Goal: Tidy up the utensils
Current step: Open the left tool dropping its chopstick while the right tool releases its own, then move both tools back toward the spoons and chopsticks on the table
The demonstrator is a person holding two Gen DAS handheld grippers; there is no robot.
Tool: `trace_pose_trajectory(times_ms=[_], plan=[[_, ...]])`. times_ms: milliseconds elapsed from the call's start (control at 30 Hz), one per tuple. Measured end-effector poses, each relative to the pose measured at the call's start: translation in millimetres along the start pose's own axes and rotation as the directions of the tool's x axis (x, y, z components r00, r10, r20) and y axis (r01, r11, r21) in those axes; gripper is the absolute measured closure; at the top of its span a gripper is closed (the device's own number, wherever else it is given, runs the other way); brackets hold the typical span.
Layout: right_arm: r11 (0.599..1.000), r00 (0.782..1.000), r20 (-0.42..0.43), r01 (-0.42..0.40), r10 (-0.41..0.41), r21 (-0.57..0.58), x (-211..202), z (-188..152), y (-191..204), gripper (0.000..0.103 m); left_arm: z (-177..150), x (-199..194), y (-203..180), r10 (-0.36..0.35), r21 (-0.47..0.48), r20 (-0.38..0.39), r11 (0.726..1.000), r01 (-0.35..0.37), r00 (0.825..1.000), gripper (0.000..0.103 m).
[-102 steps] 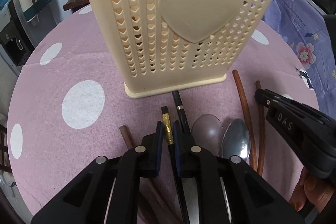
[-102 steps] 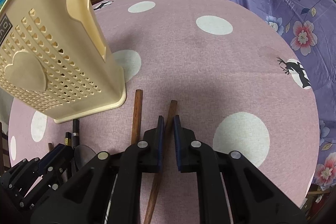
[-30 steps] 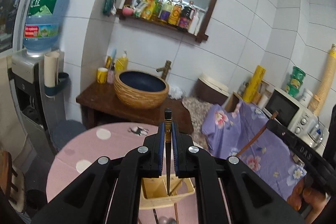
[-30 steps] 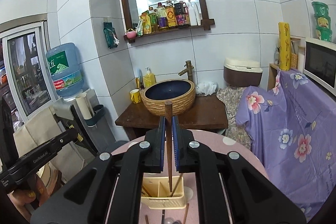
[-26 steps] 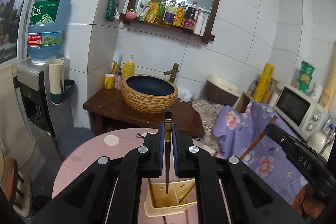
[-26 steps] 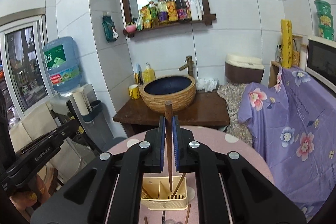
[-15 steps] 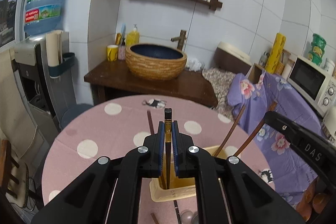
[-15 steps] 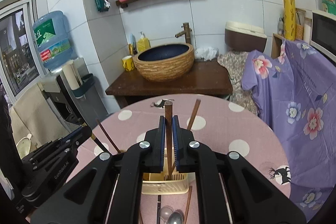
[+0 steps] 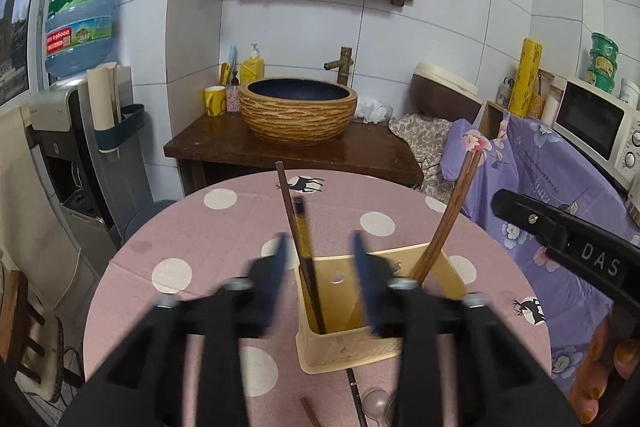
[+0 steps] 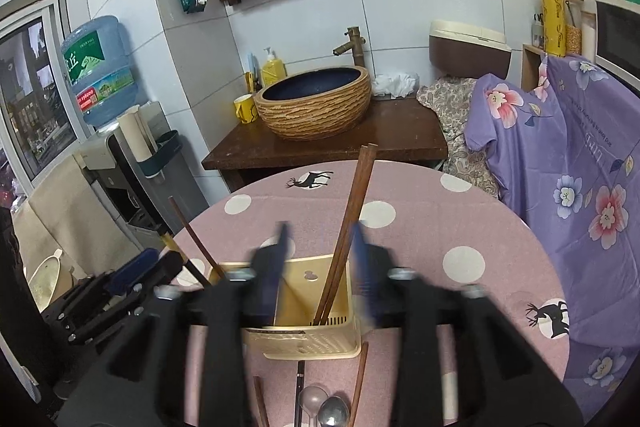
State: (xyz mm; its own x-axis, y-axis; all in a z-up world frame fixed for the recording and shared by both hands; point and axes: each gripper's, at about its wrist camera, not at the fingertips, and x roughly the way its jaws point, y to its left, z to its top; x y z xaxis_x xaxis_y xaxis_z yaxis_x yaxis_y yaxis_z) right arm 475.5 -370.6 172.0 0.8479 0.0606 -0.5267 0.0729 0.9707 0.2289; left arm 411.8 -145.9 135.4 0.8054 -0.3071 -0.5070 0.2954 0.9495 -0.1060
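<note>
On the dotted tablecloth (image 10: 460, 219), the cream holder (image 10: 304, 331) contains leaning chopsticks (image 10: 348, 223).

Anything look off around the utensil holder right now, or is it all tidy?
Nothing damaged or spilled. The chopsticks in the cream holder lean at splayed angles rather than upright. Two spoons and a few loose chopsticks lie on the pink tablecloth in front of it. Both grippers, left and right, have open jaws.
</note>
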Motion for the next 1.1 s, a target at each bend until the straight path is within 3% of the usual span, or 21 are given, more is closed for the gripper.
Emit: trace_pose_trajectory(times_ms=[33, 267, 567, 633, 800, 867, 933, 1100], plan=[[1.0, 1.0, 0.021, 0.002, -0.002, -0.002, -5, -3, 0, 0.046, -2, -5, 1, -0.003, -0.006, 0.015, 1.0, 0.003, 1.0, 0.039], [0.996, 0.997, 0.071, 0.022, -0.016, -0.082, -31, -35, 3, 0.047, -36, -32, 19, -0.035, -0.073, 0.017, 0.997, 0.036, 0.999, 0.023], [0.985, 0.998, -0.054, 0.036, -0.045, -0.168, -19, -111, -7, 0.046, -106, -21, 33, 0.019, -0.031, -0.104, 0.999, -0.023, 0.994, 0.019], [0.983, 0.994, -0.093, 0.037, -0.055, -0.178, -10, -128, -9, 0.04, -119, -14, 36, 0.019, -0.033, -0.145, 0.999, -0.024, 0.989, 0.019], [0.988, 0.983, -0.172, 0.046, -0.071, -0.148, 9, -157, -21, 0.039, -146, 1, 43, 0.04, -0.019, -0.218, 0.999, -0.045, 0.975, 0.019], [0.992, 0.983, -0.167, 0.059, -0.078, -0.115, 13, -163, -30, 0.022, -151, 6, 47, 0.046, -0.024, -0.235, 0.998, -0.053, 0.971, 0.019], [0.997, 0.988, -0.137, 0.06, -0.068, -0.056, 16, -166, -40, 0.013, -154, 8, 48, 0.047, -0.022, -0.246, 0.998, -0.054, 0.968, 0.019], [0.995, 0.974, -0.206, 0.096, -0.089, 0.025, 36, -167, -58, 0.012, -157, 12, 47, 0.066, -0.008, -0.251, 0.998, -0.07, 0.966, 0.019]])
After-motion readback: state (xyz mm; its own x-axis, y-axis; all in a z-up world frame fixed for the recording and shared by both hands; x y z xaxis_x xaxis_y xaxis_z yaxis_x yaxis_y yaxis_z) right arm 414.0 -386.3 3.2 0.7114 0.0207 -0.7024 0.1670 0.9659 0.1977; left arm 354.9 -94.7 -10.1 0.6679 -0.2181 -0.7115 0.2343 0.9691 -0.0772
